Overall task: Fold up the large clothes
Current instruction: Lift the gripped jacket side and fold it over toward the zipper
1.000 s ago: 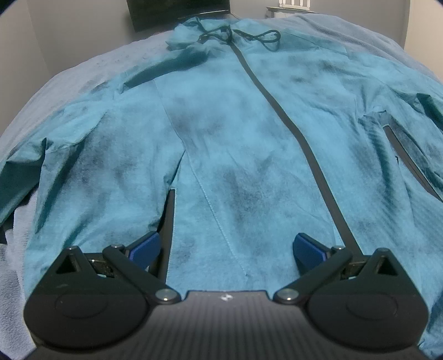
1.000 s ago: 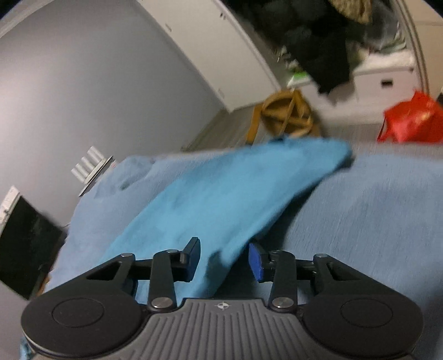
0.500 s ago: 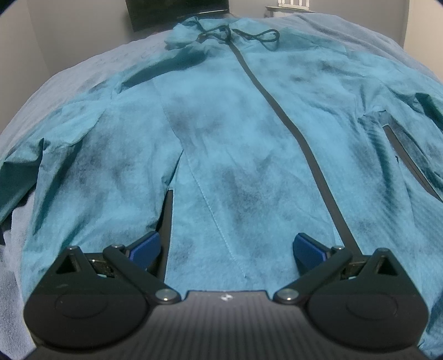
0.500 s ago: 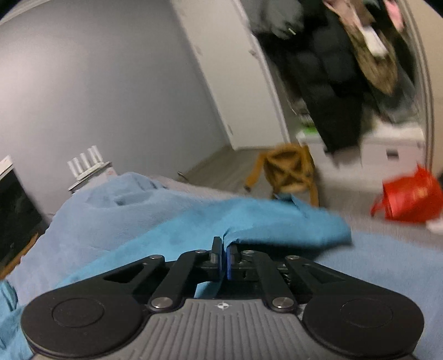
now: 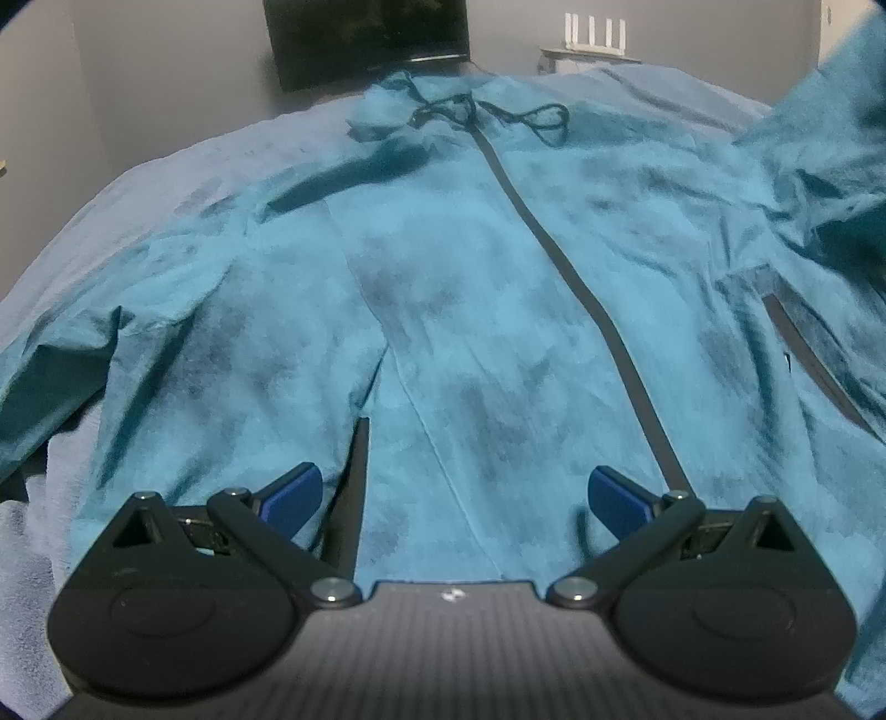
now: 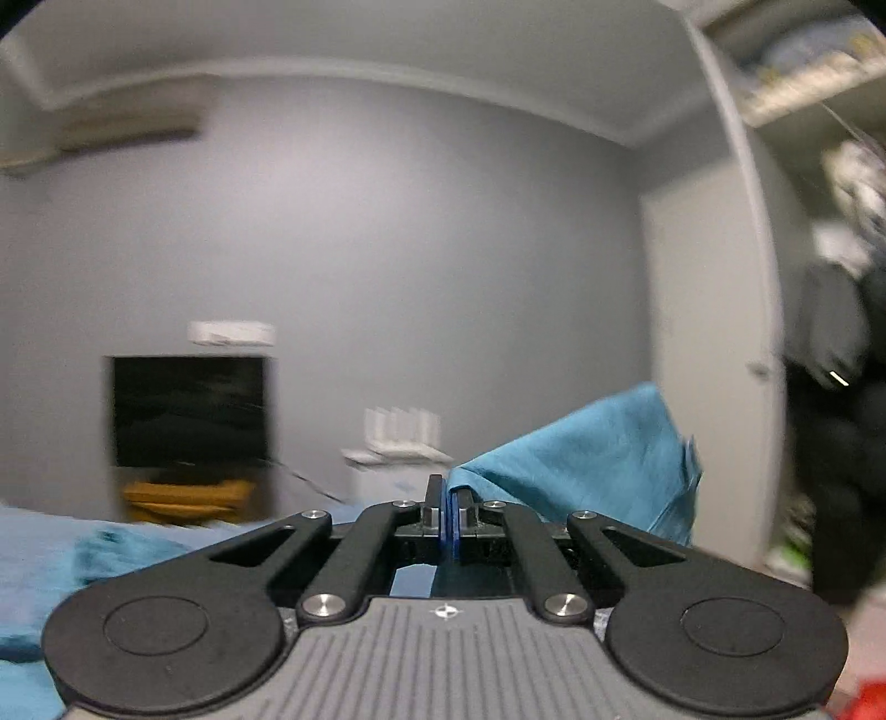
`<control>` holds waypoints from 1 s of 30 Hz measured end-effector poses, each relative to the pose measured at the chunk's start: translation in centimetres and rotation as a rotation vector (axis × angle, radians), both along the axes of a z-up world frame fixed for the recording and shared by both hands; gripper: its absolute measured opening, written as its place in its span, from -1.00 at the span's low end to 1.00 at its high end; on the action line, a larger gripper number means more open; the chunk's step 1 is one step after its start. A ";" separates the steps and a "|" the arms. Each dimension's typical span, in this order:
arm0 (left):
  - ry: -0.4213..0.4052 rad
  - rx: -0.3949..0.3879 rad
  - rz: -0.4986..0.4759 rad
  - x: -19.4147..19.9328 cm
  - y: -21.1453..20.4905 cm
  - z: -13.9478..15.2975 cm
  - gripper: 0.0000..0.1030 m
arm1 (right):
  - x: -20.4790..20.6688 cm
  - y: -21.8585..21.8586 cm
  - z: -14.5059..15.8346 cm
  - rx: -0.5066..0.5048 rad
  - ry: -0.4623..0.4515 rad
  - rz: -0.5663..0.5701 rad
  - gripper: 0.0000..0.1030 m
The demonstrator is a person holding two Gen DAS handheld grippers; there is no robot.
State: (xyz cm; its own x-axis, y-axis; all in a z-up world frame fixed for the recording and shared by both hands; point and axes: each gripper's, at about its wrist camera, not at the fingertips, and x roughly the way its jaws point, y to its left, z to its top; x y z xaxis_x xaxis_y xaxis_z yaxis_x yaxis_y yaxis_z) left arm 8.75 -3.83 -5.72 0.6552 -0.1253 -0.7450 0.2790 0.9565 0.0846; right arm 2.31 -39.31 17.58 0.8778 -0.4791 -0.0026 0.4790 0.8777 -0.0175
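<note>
Left wrist: teal jacket lies spread flat, dark zipper closed.

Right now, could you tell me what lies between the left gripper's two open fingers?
In the left wrist view, only the teal jacket lies flat between the left gripper fingers, its seam running there.

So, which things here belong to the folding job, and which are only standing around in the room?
Part of the job:
- teal jacket, spread flat on the bed
- its sleeve, pinched in the right tool
- left tool, open above the hem

Only standing around:
- dark screen by the wall
- white router
- clothes hanging in the wardrobe
- bed cover
</note>
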 end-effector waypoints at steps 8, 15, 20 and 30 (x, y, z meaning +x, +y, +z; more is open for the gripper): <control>-0.019 -0.044 0.058 0.6 1.8 0.7 1.00 | 3.6 11.9 -0.3 -0.060 0.047 0.327 -0.95; -0.076 -0.049 0.149 1.7 3.9 1.4 1.00 | 6.0 18.0 -7.7 -0.043 0.217 0.490 -0.94; -0.134 -0.014 0.190 2.1 4.8 1.7 1.00 | 7.3 18.6 -13.6 0.111 0.361 0.534 -0.90; -0.088 -0.042 0.210 2.3 5.3 1.3 1.00 | 5.3 21.9 -19.5 0.230 0.501 0.559 -0.40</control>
State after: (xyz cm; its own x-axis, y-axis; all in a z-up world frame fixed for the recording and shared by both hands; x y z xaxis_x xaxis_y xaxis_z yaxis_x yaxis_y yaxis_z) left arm 11.04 1.47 -4.46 0.7321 -0.0097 -0.6811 0.0673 0.9960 0.0581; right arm 7.64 -17.37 -1.93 0.8564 0.0938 -0.5077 -0.0515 0.9940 0.0968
